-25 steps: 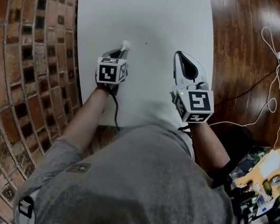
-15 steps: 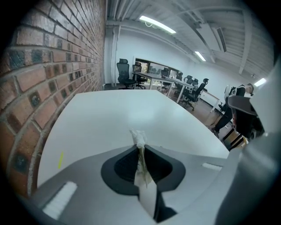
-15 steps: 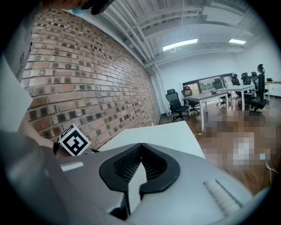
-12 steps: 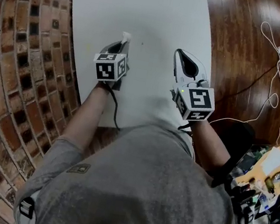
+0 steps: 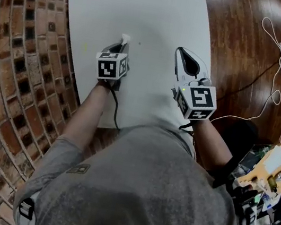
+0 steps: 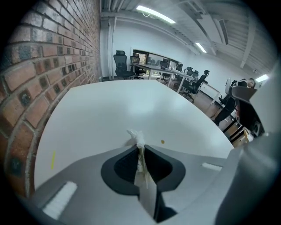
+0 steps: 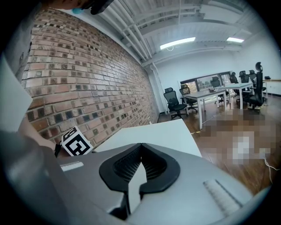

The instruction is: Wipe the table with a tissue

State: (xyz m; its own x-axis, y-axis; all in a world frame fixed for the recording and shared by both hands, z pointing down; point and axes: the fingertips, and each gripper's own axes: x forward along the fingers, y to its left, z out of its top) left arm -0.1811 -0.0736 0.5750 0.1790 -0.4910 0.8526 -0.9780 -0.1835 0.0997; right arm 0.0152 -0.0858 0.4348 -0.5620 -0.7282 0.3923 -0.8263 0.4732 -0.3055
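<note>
The left claw (image 6: 141, 149) was pinched shut on the tissue (image 6: 137, 138), a small white tuft poking out past its tips and sitting low over the near left part of the white bench (image 5: 148, 8). Whether the tuft actually touched the surface, I could not tell. The right claw (image 7: 141, 147) was closed too, with nothing in it, held over the near right part of the bench.

So the tissue was in hand and at the surface, but the wiping looked barely begun. A small brown speck (image 6: 162, 142) lay just right of the tuft, unwiped, and a faint yellow mark (image 6: 53, 159) showed nearer the left edge. The far half looked clean already, though glare made that hard to judge.
</note>
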